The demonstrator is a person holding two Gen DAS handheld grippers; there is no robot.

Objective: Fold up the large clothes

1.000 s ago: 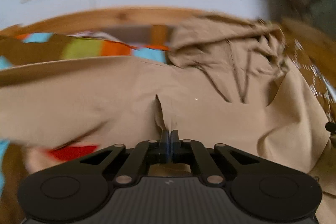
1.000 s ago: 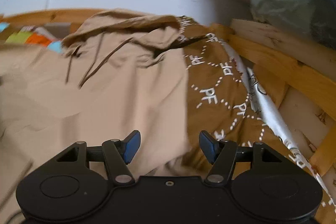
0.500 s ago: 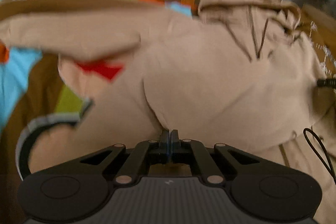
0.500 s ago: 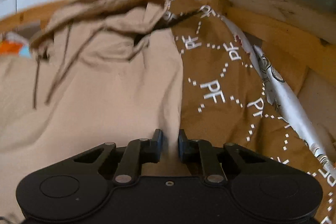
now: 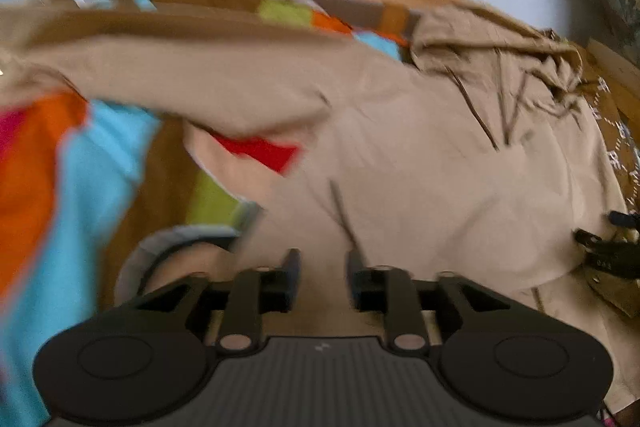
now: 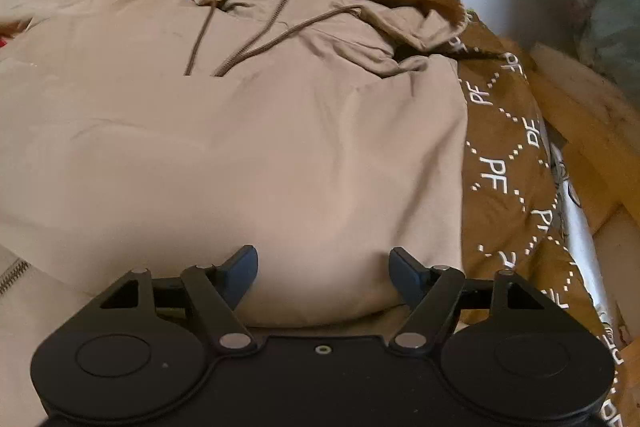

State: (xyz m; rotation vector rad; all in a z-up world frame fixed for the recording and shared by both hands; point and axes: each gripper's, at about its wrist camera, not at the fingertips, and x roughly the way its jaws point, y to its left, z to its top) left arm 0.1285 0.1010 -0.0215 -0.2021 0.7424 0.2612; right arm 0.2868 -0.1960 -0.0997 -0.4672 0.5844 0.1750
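Tan hoodie (image 6: 280,147) spread mid-frame over brown blanket (image 6: 504,163). Left gripper (image 5: 320,271) jaws parted; right gripper (image 6: 323,265) jaws spread wide, nothing pinched.

The hoodie (image 6: 280,147) is plain tan, its drawstrings (image 6: 276,39) a darker brown. Under it the brown blanket (image 6: 504,163) carries white "PF" letters in dotted white diamonds, and the quilt (image 5: 72,187) shows blocks of sky blue, orange, red and lime green. Both grippers are black.
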